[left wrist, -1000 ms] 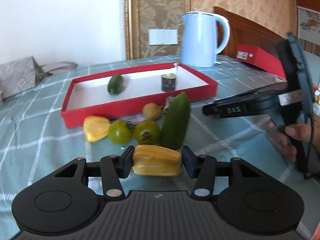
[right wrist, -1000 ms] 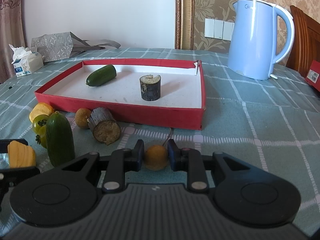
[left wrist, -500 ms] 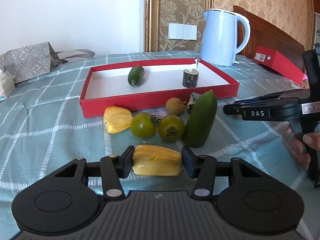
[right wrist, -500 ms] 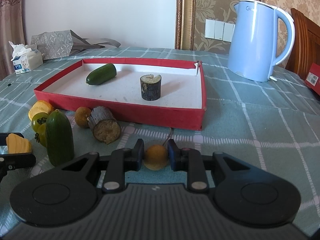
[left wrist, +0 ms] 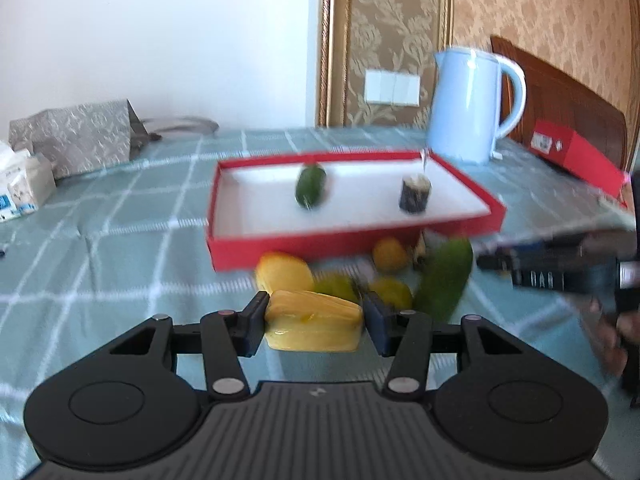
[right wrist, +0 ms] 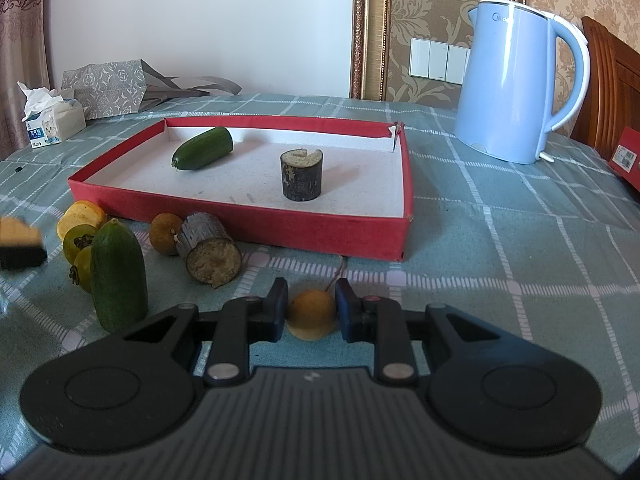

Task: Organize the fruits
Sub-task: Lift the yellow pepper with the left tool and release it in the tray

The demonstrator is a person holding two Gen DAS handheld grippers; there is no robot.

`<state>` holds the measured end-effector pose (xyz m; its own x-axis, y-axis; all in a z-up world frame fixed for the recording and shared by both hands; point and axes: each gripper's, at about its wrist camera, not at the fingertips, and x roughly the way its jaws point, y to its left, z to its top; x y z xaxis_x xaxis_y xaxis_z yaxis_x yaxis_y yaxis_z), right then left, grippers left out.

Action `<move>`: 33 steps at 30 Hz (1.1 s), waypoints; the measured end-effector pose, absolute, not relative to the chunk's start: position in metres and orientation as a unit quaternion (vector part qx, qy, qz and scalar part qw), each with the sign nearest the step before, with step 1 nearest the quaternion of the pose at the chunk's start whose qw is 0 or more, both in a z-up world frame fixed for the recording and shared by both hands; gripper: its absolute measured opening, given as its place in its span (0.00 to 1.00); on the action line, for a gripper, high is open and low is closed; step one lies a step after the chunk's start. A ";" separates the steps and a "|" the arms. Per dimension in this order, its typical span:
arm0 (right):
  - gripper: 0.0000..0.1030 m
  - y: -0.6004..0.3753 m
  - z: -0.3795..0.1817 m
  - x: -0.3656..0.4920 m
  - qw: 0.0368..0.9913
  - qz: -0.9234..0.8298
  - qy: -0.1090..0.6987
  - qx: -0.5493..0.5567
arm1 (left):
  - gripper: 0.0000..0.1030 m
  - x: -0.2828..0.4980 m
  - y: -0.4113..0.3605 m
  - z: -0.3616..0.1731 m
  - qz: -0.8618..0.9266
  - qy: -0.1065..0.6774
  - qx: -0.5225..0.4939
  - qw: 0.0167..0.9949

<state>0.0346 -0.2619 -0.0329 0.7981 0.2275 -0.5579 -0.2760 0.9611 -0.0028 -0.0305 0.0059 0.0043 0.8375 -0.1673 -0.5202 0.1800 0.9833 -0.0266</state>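
Left tool [left wrist: 314, 326] is clamped on a waxy, ridged yellow starfruit piece [left wrist: 314, 326], lower centre of the left wrist view, held above the teal checked cloth on the desk [right wrist: 500, 248]. Right tool [right wrist: 311, 312] is nearly closed, pads pinching a small round matte orange fruit [right wrist: 311, 314] at lower centre of its view. Shallow red cardboard tray [right wrist: 248, 220] with white liner, mid-frame, holds two items: one smooth green cucumber half [right wrist: 203, 154] and one dark bark-skinned sugarcane stub [right wrist: 302, 176], upright. Outside the tray, lower left: one upright cucumber half [right wrist: 118, 276], one lying cane stub [right wrist: 210, 254], two green tomatoes [right wrist: 78, 240], one more starfruit piece [right wrist: 80, 218], one brownish round fruit [right wrist: 164, 228]. One glossy pale-blue kettle [right wrist: 516, 84], upper right.
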 end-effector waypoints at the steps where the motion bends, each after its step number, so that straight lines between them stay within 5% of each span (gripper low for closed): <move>1: 0.24 -0.262 -0.033 0.035 0.947 0.133 0.289 -0.042 | 0.49 -0.028 0.008 0.009 -0.088 0.265 0.011 0.960; 33: 0.24 -0.262 -0.033 0.034 0.947 0.133 0.289 -0.042 | 0.49 0.082 -0.003 0.025 0.000 0.230 0.042 0.972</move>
